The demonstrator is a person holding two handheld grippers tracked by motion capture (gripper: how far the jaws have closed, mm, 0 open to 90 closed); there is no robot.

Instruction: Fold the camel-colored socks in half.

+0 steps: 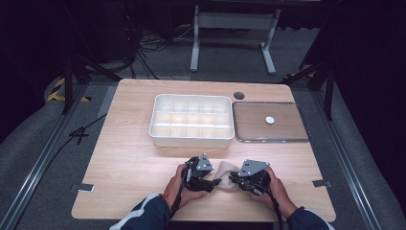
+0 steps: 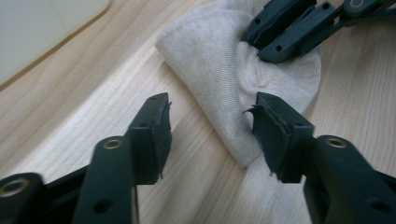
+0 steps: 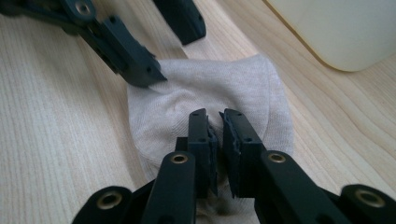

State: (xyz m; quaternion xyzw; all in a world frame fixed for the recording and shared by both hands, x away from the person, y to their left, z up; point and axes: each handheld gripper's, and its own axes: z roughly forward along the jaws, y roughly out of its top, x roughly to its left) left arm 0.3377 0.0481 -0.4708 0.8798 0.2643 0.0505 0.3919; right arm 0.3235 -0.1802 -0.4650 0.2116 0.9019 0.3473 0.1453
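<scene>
A beige sock (image 1: 226, 168) lies crumpled on the wooden table near its front edge, between my two grippers. My right gripper (image 3: 215, 126) is shut on a fold of the sock (image 3: 229, 84), and the fabric puckers around its jaws. In the left gripper view it (image 2: 261, 44) pinches the far side of the sock (image 2: 210, 60). My left gripper (image 2: 210, 126) is open, with its jaws astride the sock's near edge. From the right gripper view, one of the left gripper's (image 3: 173, 56) jaws rests on the sock's rim. Hands hold both grippers (image 1: 215, 182) (image 1: 233, 180).
A white tray with several compartments (image 1: 191, 140) stands mid-table behind the grippers, and its corner (image 3: 336, 32) is close to the sock. To its right lies a flat clear-rimmed lid (image 1: 270, 140) with a small white disc (image 1: 270, 120) on it. A dark round grommet (image 1: 239, 95) sits farther back.
</scene>
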